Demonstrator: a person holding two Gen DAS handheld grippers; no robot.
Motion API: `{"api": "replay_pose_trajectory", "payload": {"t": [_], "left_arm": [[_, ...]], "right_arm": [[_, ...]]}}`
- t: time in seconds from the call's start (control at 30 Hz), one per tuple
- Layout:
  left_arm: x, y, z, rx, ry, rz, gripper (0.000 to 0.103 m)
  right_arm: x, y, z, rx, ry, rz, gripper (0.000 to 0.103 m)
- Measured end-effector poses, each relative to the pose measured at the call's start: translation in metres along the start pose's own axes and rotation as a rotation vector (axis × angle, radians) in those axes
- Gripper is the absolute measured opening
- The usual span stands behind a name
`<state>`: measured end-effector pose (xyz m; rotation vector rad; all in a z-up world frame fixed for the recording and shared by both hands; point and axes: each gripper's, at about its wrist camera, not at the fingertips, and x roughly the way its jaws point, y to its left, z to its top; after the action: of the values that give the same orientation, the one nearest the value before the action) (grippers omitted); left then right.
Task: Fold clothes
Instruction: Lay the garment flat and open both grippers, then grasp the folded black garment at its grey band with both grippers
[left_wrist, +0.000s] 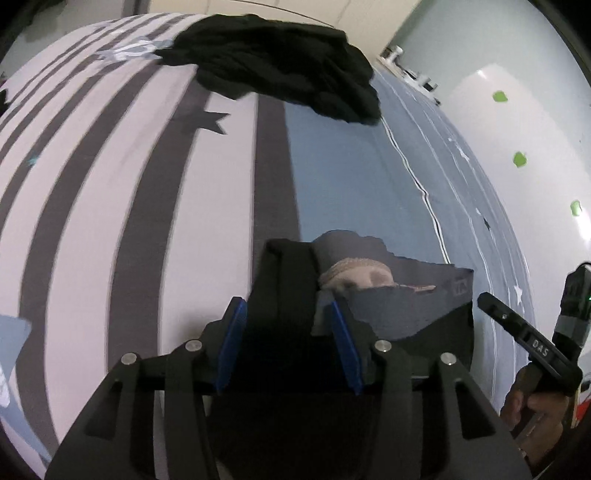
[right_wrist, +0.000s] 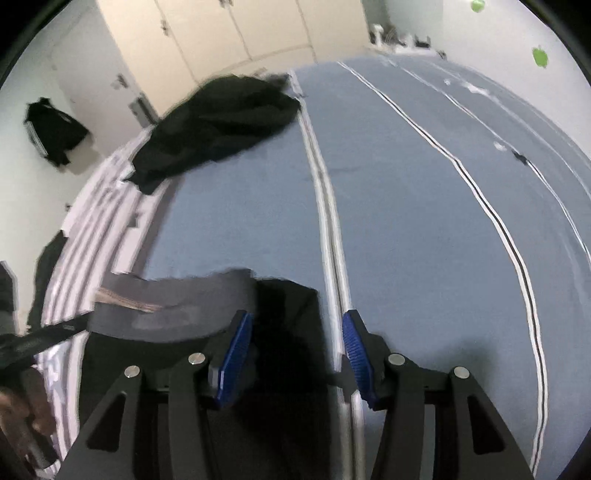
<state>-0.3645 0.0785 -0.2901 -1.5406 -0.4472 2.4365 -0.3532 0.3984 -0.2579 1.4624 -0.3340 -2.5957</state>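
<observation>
A black garment with a grey waistband (left_wrist: 406, 306) lies on the bed, with a pale beige patch (left_wrist: 354, 275) showing inside the band. My left gripper (left_wrist: 288, 332) stands over its left end. The blue pads are well apart and flat black cloth lies between them. My right gripper (right_wrist: 295, 354) is at the garment's (right_wrist: 284, 314) other end. It is open: the cloth reaches the left pad, and bare sheet shows before the right pad. A finger of the right gripper (left_wrist: 517, 328) shows in the left wrist view.
A crumpled heap of black clothes (left_wrist: 280, 62) (right_wrist: 214, 125) lies further up the bed. The bed has a striped pale cover (left_wrist: 110, 184) and a blue-grey sheet (right_wrist: 406, 203). Beyond it are cream cupboards (right_wrist: 240, 29), a black bag (right_wrist: 55, 129) and a wall with green stickers (left_wrist: 519, 159).
</observation>
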Motion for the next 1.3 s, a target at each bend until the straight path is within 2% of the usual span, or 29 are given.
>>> {"api": "replay_pose_trajectory", "payload": {"t": [0.03,0.07,0.17,0.27,0.33,0.43,0.53,0.6,0.63,0.67,0.7,0.77,0.87,0.97,1.1,1.17,1.23,1.3], "left_arm": [[0.004,-0.002,0.001,0.007,0.004,-0.009,0.037],[0.008,-0.003,0.003,0.022,0.006,0.004,0.025],[0.02,-0.007,0.006,0.089,0.009,0.088,0.009],[0.022,0.006,0.014,0.065,-0.02,0.187,0.007],[0.017,0.026,0.022,-0.008,-0.048,0.225,0.006],[0.001,0.043,0.025,-0.07,-0.08,0.199,0.006],[-0.018,0.035,0.014,-0.04,-0.09,0.164,0.008],[-0.03,0.025,0.002,-0.025,-0.079,0.137,0.013],[-0.036,0.019,-0.005,-0.023,-0.074,0.117,0.021],[-0.041,0.015,-0.01,-0.025,-0.072,0.097,0.034],[-0.046,0.011,-0.017,-0.032,-0.076,0.078,0.041],[-0.054,0.002,-0.031,-0.051,-0.082,0.057,0.071],[-0.06,-0.013,-0.051,-0.053,-0.086,0.057,0.078],[-0.05,-0.019,-0.068,-0.032,-0.045,0.1,0.079],[-0.031,-0.008,-0.082,-0.066,-0.001,0.14,0.082],[-0.026,-0.006,-0.083,-0.069,-0.011,0.163,0.094],[-0.023,-0.005,-0.084,-0.068,-0.023,0.189,0.1],[-0.02,-0.003,-0.085,-0.066,-0.024,0.206,0.102]], "right_arm": [[0.0,0.004,0.0,-0.011,0.0,0.02,0.048],[0.002,0.009,0.0,-0.022,0.007,0.027,0.048],[0.028,0.019,-0.003,-0.063,0.073,-0.015,0.048],[0.045,0.014,-0.003,-0.047,0.078,-0.037,0.048],[0.046,0.01,-0.002,-0.044,0.059,-0.04,0.048],[0.044,0.001,0.004,-0.019,0.035,-0.025,0.049],[0.035,-0.007,0.01,-0.003,0.005,-0.028,0.049],[0.029,-0.015,0.015,0.024,-0.005,-0.045,0.049],[0.025,-0.019,0.016,0.034,-0.002,-0.041,0.05],[0.02,-0.023,0.015,0.04,0.006,-0.028,0.051],[0.016,-0.026,0.015,0.046,0.013,-0.015,0.051],[0.007,-0.025,0.009,0.032,0.033,0.013,0.052],[-0.007,-0.017,-0.012,0.001,0.065,0.034,0.058],[-0.016,-0.009,-0.04,-0.034,0.102,0.035,0.063],[-0.011,-0.009,-0.07,-0.012,0.152,0.042,0.064],[-0.005,-0.012,-0.077,0.009,0.167,0.044,0.064],[0.002,-0.012,-0.078,0.016,0.171,0.041,0.066],[0.006,-0.011,-0.078,0.009,0.161,0.033,0.069]]}}
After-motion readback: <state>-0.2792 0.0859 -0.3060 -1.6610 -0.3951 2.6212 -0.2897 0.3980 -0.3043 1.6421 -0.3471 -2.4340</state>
